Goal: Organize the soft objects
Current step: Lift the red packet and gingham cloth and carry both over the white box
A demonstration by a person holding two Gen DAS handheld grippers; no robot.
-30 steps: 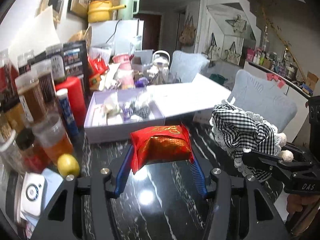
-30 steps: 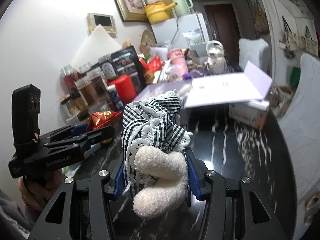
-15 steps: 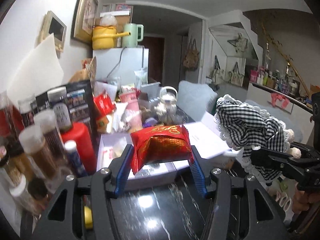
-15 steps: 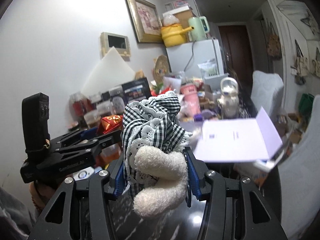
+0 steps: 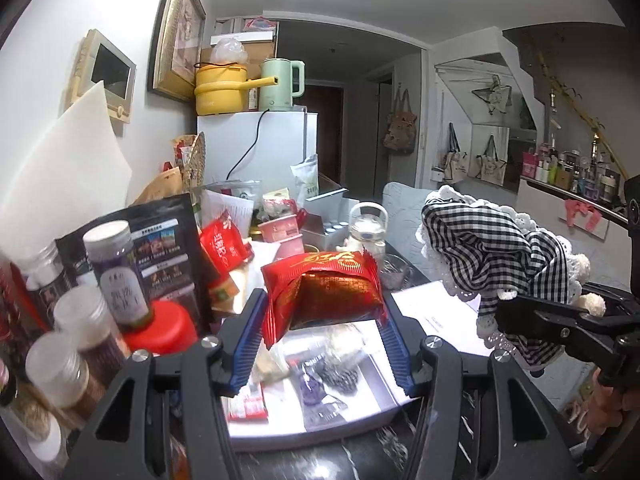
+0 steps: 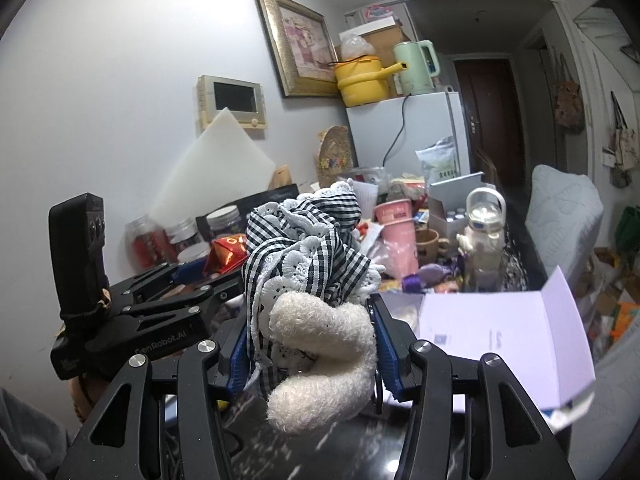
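A: Starting at the left, what does the left gripper [image 5: 322,346] have?

B: One shiny red foil packet [image 5: 324,294], pinched across its width between the blue pads, its long axis running crosswise between the fingers. The jaws are closed about halfway, stopped by the packet.

A: And where does it sit relative to the goal?

B: I judge the goal to be the shallow white open box [image 5: 372,412] on the black marble table. In the left wrist view the box lies directly below and just ahead of the packet, so the left gripper looks nearer to it. Several small wrapped items are already inside; I cannot count them surely.

A: Moving right?

B: The right gripper [image 6: 306,344] is clamped on one black-and-white gingham cloth with white lace trim [image 6: 304,248], with a fluffy white plush part [image 6: 324,356] drooping toward the camera. Its bundle stands upright between the fingers. The box's raised pale lid [image 6: 496,332] lies ahead and to its right.

A: So the tally?

B: Two grippers, two soft items held aloft, one box.
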